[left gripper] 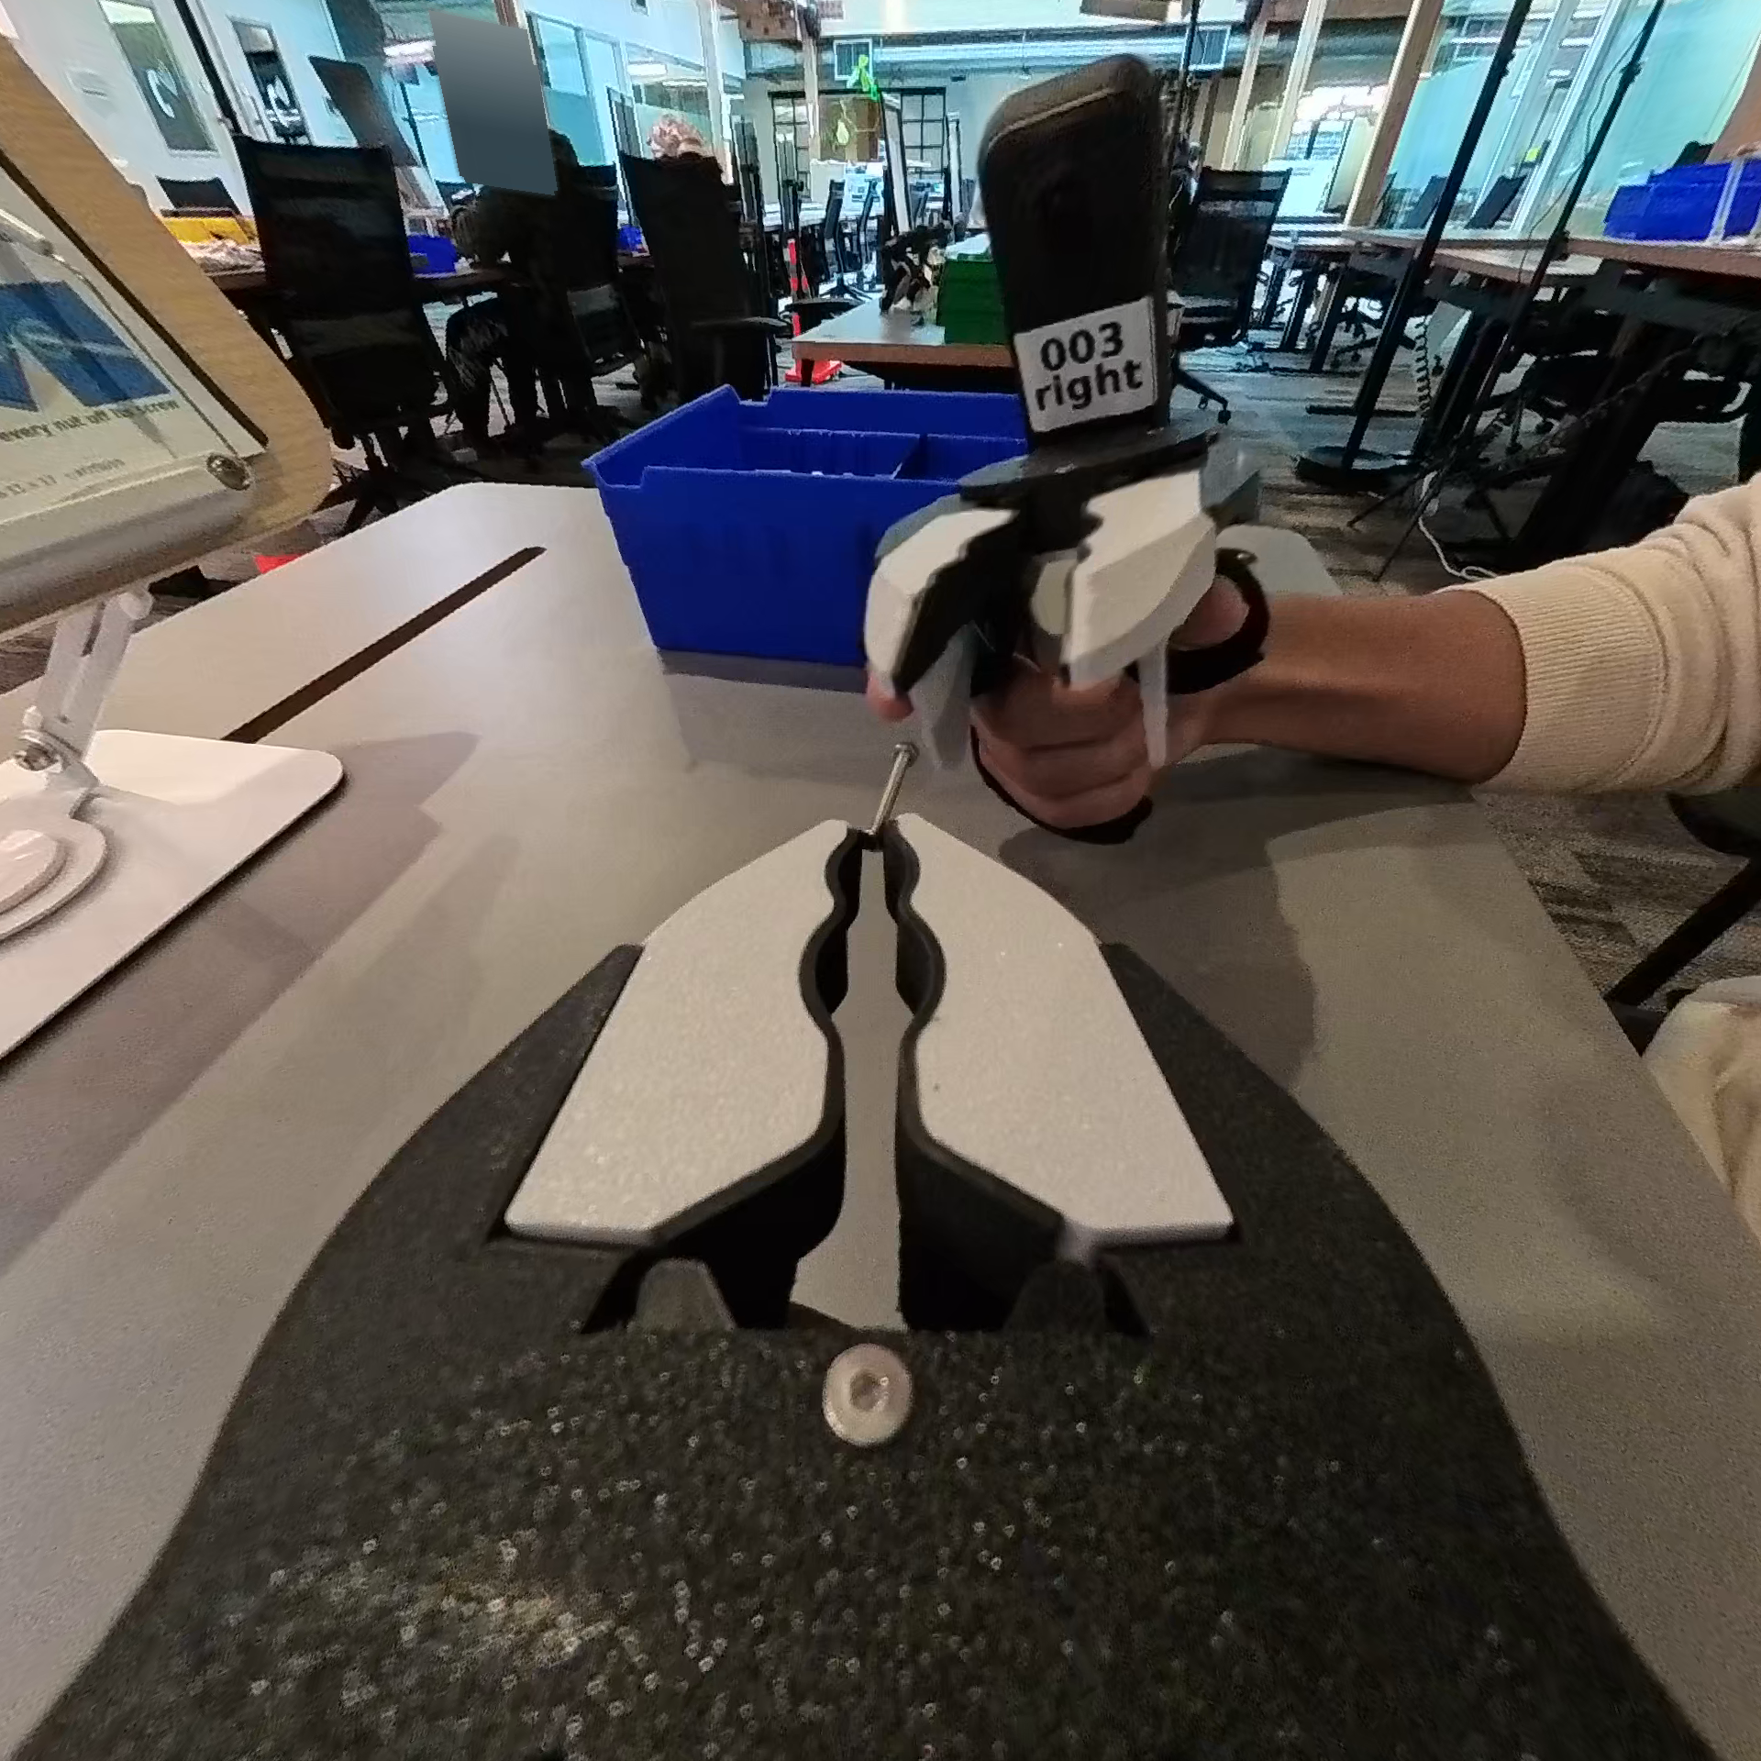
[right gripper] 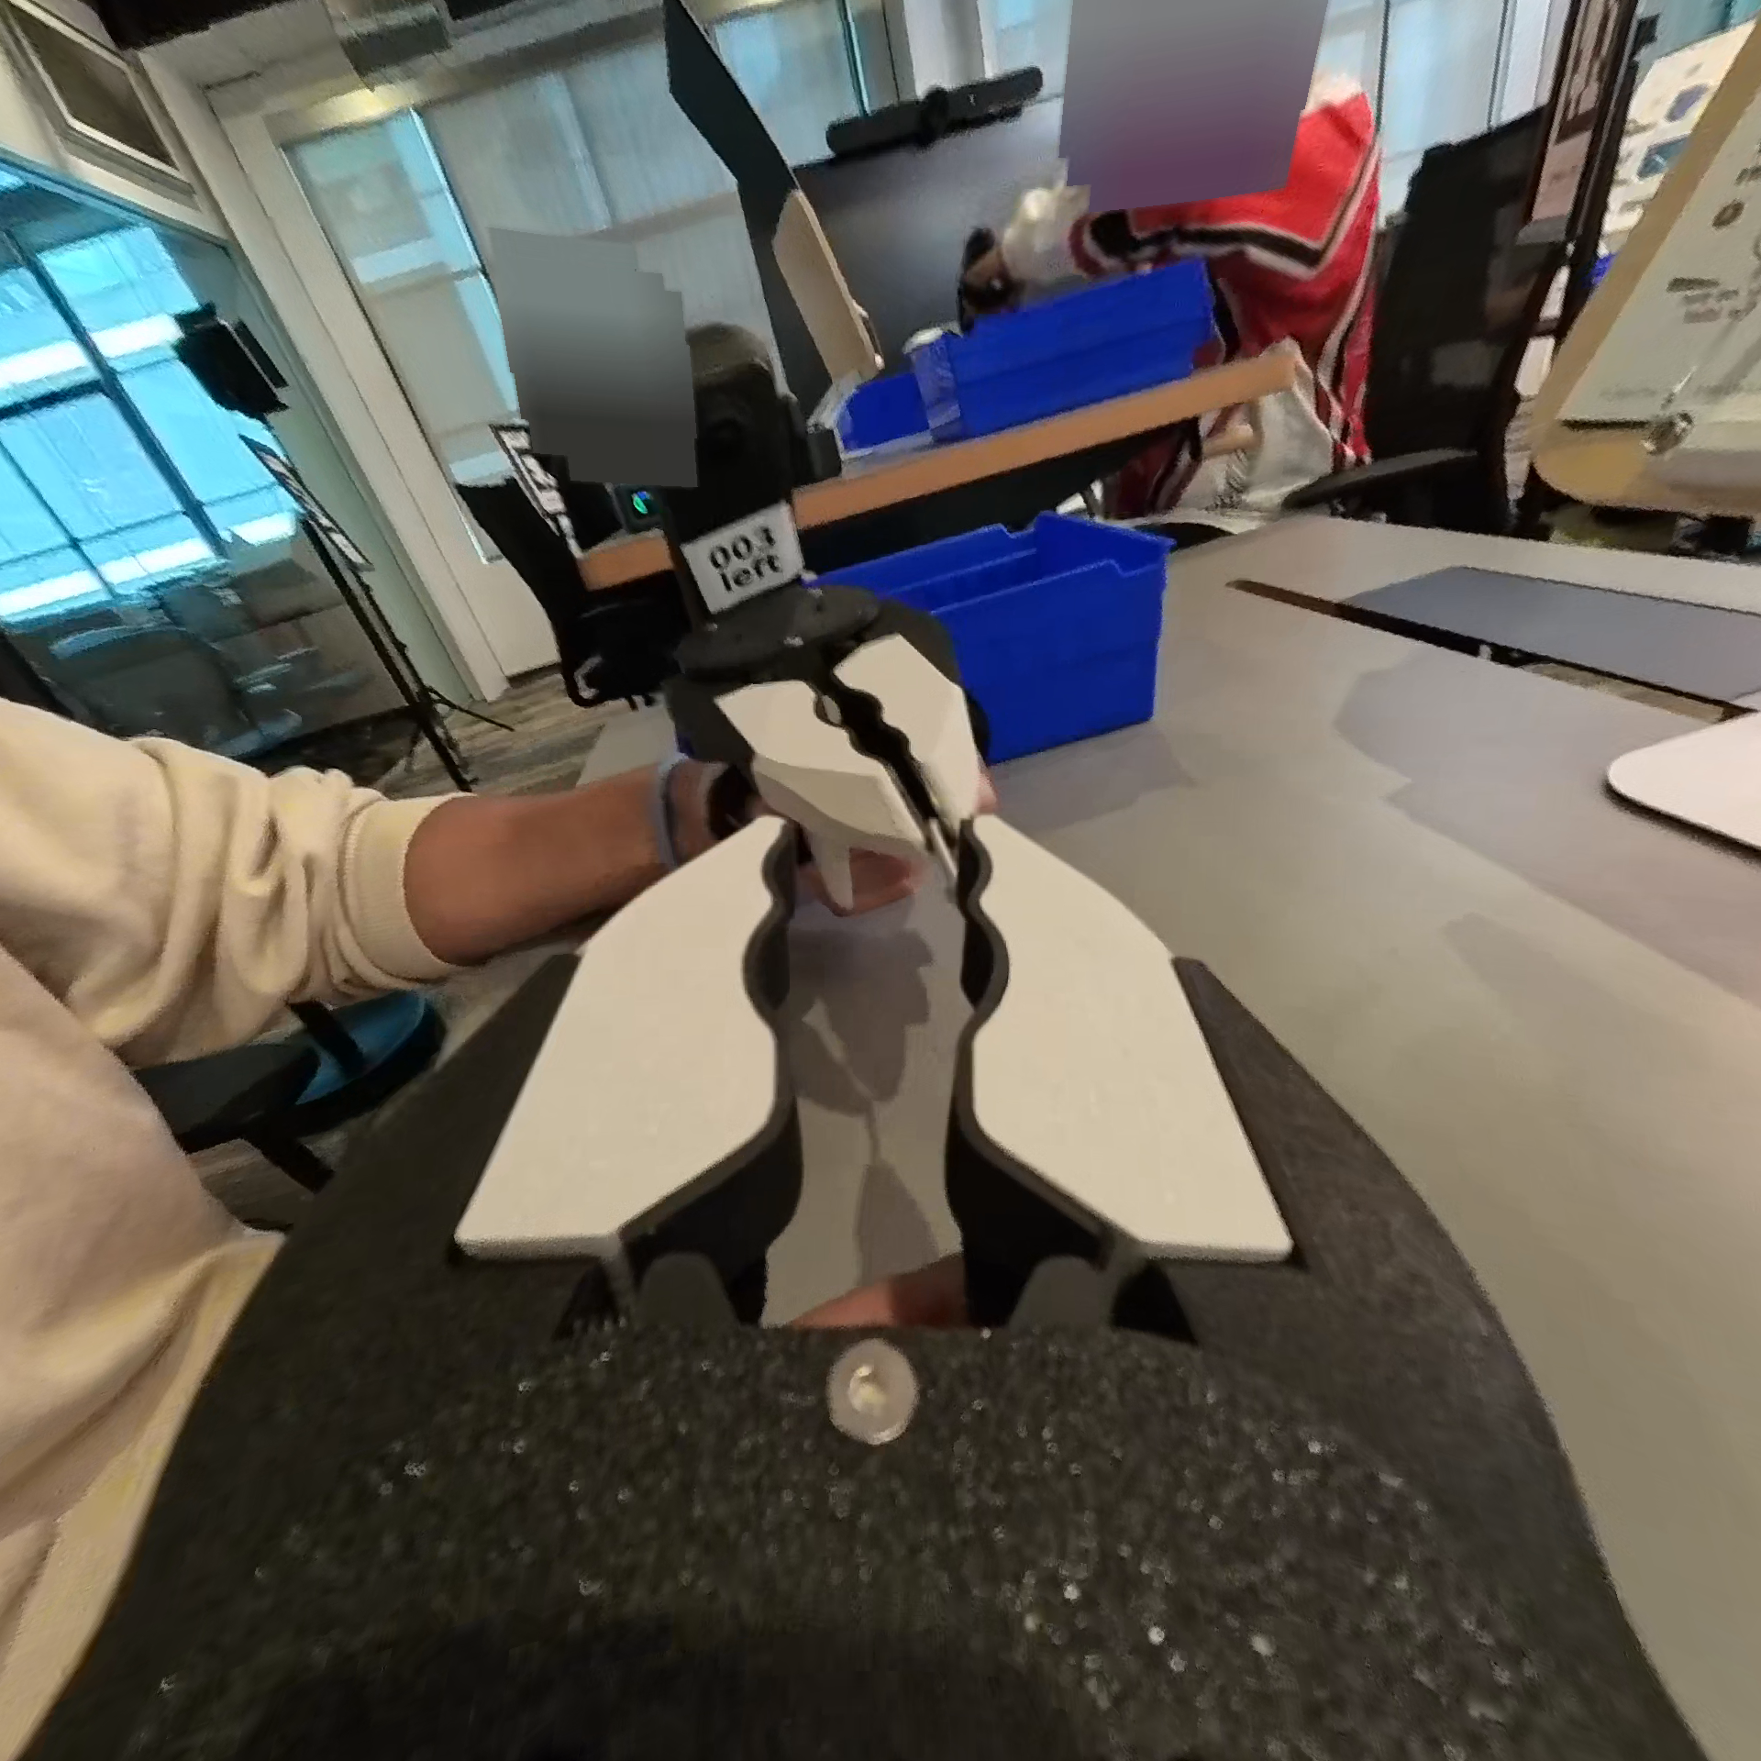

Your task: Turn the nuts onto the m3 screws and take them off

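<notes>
Over a grey tabletop (left gripper: 429,915), the left gripper (left gripper: 872,834) has its white, wavy-edged fingers drawn nearly together, their tips pinching the lower end of a thin silver M3 screw (left gripper: 894,783) that tilts up and away toward the right gripper (left gripper: 929,715). In the right wrist view, the right gripper's own fingers stand apart with a clear gap and nothing between them, their tips reaching toward the left gripper (right gripper: 939,839); whether they touch the screw's head cannot be told. A bare hand (left gripper: 1067,762) in a cream ribbed sleeve (left gripper: 1639,648) wraps the right gripper's handle, forearm level across the table edge. A blue plastic bin (left gripper: 762,562) sits on the table behind both tools. No nut can be made out on the screw.
</notes>
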Available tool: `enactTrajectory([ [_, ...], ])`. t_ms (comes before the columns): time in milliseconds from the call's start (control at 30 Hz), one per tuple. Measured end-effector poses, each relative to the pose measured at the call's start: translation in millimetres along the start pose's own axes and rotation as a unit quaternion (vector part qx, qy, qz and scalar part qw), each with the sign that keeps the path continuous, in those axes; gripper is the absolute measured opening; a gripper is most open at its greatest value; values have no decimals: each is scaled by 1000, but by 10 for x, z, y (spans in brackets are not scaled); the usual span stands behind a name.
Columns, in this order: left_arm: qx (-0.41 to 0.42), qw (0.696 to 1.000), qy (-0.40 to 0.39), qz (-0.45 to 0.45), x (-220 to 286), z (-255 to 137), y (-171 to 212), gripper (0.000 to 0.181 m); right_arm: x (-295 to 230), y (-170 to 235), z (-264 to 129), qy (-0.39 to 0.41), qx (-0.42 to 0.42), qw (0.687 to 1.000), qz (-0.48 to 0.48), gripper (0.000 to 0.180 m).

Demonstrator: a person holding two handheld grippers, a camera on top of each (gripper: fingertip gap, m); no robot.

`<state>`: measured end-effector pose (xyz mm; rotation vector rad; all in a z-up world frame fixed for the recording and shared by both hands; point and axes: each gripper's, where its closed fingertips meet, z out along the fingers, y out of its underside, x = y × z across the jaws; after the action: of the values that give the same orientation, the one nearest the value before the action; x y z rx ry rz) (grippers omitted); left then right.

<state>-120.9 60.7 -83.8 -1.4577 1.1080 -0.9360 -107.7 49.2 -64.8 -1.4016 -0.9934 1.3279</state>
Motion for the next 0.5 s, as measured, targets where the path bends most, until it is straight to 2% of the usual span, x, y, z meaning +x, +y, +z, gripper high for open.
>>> enactTrajectory([
  [133,10,1000,1,-5,-8,-20,-37,4,29,110,44,9,-25,1000,-5,33],
  [233,11,1000,5,-5,9,-21,-39,4,-39,50,40,-5,-10,1000,-10,36],
  [300,6,1000,3,-2,9,-14,-29,4,-48,7,18,-7,1,1000,-13,32],
  [500,7,1000,3,-5,-4,-21,-20,4,104,85,-2,35,-28,999,-19,29],
])
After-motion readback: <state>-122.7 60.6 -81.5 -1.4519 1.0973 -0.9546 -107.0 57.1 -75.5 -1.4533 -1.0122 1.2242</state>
